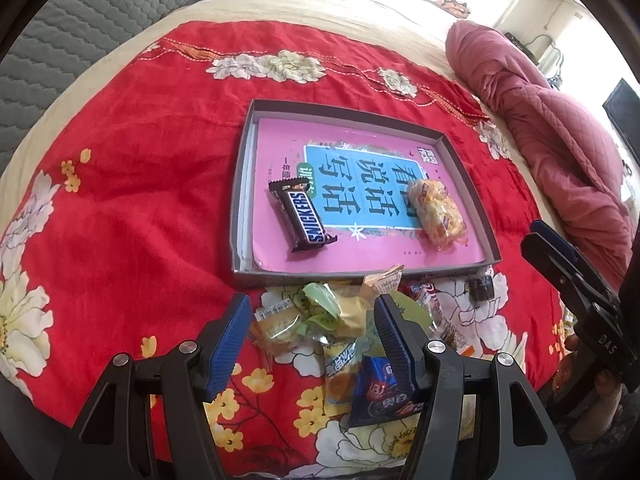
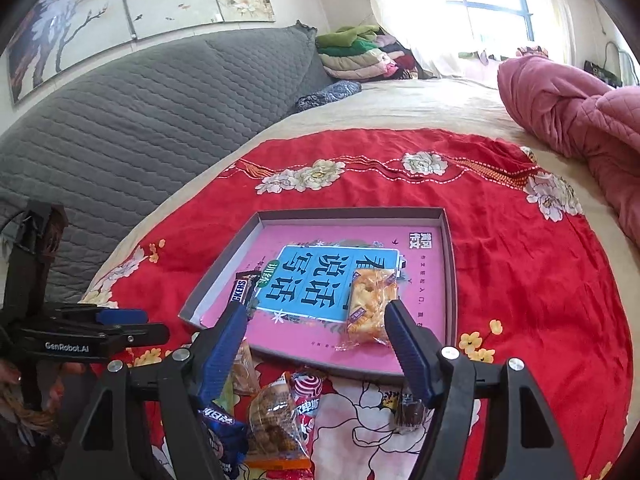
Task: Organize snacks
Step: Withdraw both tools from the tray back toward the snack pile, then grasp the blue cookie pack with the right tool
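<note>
Jaws, both pairs: we find them parted about midway and empty, no pad pressing on anything.

Item 1, left gripper [image 1: 312, 340]: we hold it over the loose heap of snacks [image 1: 340, 332] on the red floral cloth [image 1: 120, 200]. Between and just below its jaws lie small yellow and green wrapped cakes; nearer us, under the right-hand pad, a blue packet [image 1: 374, 392]. We judge all of these light, crinkly and slippery in their film, with soft contents that crush easily. Best hold: across the short width of the packet body, not the sealed end flaps, which would slide out.

Item 2, right gripper [image 2: 316, 332]: we have nothing between its jaws. Just beyond its tips, inside the shallow grey tray [image 2: 448, 280], sits the clear-wrapped yellow pastry [image 2: 368, 304], resting on the pink book cover [image 2: 320, 340] that lines the tray. We judge the pastry brittle and crumbly; it wants a gentle pinch at mid-length.

Item 3, Snickers bar [image 1: 304, 220]: in the tray, ahead of the left jaws and to their left side. Firmer and denser than the rest, glossy wrapper; grip across its narrow width.

Item 4, below the right jaws, outside the tray: a bag of brown biscuits [image 2: 272, 420], a red-and-white swirl packet [image 2: 306, 386] and a small dark sweet [image 2: 408, 412]. We judge them fragile, light and light respectively.
</note>
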Demonstrator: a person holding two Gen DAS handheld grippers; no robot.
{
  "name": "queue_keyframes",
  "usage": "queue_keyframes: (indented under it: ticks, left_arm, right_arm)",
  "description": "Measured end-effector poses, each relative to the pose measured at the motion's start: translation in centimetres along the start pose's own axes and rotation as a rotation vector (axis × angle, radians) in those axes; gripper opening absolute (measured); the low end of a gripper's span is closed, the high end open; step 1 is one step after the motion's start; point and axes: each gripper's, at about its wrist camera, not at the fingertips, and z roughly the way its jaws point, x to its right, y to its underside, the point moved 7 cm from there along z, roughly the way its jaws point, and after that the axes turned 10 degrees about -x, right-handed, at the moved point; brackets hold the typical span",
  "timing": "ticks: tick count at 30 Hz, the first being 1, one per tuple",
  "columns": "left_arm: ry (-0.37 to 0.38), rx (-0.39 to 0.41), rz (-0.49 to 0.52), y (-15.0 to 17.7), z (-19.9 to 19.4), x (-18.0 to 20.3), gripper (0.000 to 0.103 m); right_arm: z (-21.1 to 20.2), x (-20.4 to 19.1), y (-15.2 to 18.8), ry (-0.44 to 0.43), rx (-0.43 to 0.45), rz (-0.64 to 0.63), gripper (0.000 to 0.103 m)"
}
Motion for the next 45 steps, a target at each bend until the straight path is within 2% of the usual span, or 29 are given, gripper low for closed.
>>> queue_keyframes:
  ticks: [3, 13, 19, 25, 32, 34, 37, 45]
  left_arm:
    - [0.003, -0.005, 0.008, 0.3, 0.2, 0.0, 0.066]
    - [0.022, -0.008, 0.045, 0.8, 0.5, 0.6, 0.066]
    - [0.035, -0.033, 0.069, 1.5, 1.3, 1.0, 0.066]
    - [0.040, -0.055, 0.081, 1.9, 2.1, 1.1, 0.066]
    - [0.048, -0.065, 0.088, 2.1, 2.6, 0.8, 0.066]
    - [0.050, -0.066, 0.087, 2.0, 2.7, 0.6, 0.066]
    - [0.059, -0.074, 0.088, 1.9, 3.0, 0.5, 0.066]
    - [0.082, -0.110, 0.112, 2.0, 4.4, 1.0, 0.066]
  right_arm:
    - [-0.5, -0.1, 0.3, -0.003, 0.015, -0.006, 0.078]
    - [-1.8, 2.2, 2.9, 0.054, -0.007, 0.077, 0.080]
    - [-2.1, 1.2, 4.0, 0.021, -0.019, 0.059, 0.080]
    - [-1.6, -3.0, 5.6, -0.040, -0.062, -0.087, 0.080]
    - [0.2, -8.6, 8.0, -0.031, -0.105, -0.349, 0.080]
    - [0.7, -9.3, 8.5, -0.032, -0.119, -0.387, 0.080]
    - [1.5, -10.0, 9.3, -0.013, -0.143, -0.435, 0.093]
    - [3.2, -11.2, 11.0, 0.039, -0.185, -0.565, 0.094]
